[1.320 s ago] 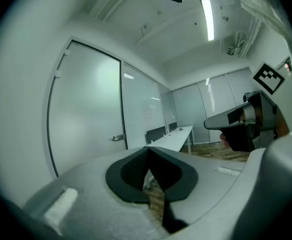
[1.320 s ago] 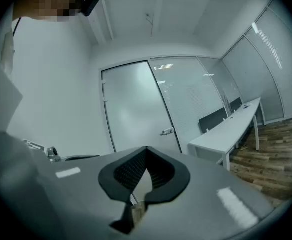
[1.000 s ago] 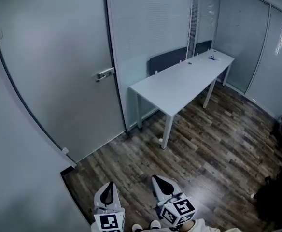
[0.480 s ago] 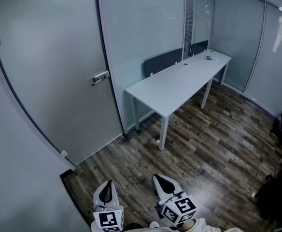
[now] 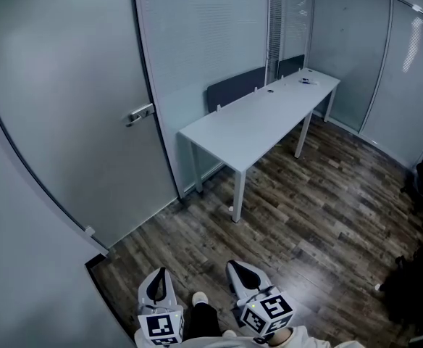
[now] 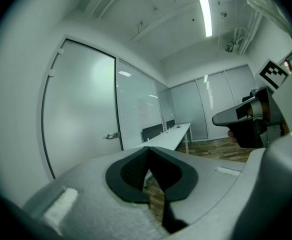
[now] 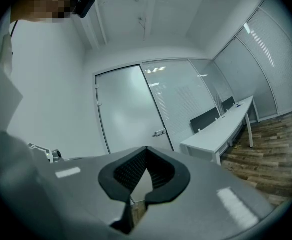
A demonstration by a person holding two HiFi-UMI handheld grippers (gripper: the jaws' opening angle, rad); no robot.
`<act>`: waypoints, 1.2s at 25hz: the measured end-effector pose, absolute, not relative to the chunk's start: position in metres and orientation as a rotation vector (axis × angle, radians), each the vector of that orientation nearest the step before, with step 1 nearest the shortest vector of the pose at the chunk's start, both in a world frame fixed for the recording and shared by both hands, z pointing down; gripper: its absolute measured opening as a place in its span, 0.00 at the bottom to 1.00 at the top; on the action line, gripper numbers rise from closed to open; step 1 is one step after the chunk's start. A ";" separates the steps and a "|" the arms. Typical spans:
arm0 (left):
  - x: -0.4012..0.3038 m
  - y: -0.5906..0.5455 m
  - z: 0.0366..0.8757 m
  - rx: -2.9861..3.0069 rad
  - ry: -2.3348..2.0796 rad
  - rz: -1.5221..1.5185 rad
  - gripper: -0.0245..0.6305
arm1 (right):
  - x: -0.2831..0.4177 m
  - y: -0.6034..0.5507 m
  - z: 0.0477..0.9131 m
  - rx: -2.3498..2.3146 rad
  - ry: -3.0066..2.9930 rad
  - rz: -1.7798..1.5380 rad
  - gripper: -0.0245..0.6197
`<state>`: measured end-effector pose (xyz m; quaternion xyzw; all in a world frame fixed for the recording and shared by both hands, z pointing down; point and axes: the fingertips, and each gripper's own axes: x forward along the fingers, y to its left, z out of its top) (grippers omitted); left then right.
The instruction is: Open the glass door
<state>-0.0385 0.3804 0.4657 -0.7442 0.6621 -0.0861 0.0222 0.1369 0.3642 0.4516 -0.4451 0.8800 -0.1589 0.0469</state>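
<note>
While frosted glass door (image 5: 74,107) stands closed in left wall, lever handle (image 5: 140,113) sits at door's right edge (nothing touching it). Long white table (image 5: 255,118) runs along partition just right of door. Over wood floor (image 5: 306,209), well apart from door: left gripper (image 5: 161,285) clenched, empty; right gripper (image 5: 244,274) clenched, empty.

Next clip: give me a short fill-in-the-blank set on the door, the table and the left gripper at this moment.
The glass door is ___.
Its handle sits at the door's ___ edge in the head view.
The white table stands on a ___ floor.
The left gripper has its jaws ___, holding nothing.
Missing words: closed; right; wood; shut.
</note>
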 end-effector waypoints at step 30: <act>-0.138 0.129 0.470 -2.377 1.966 -0.263 0.04 | 0.034 0.122 0.459 -1.459 2.659 -0.499 0.04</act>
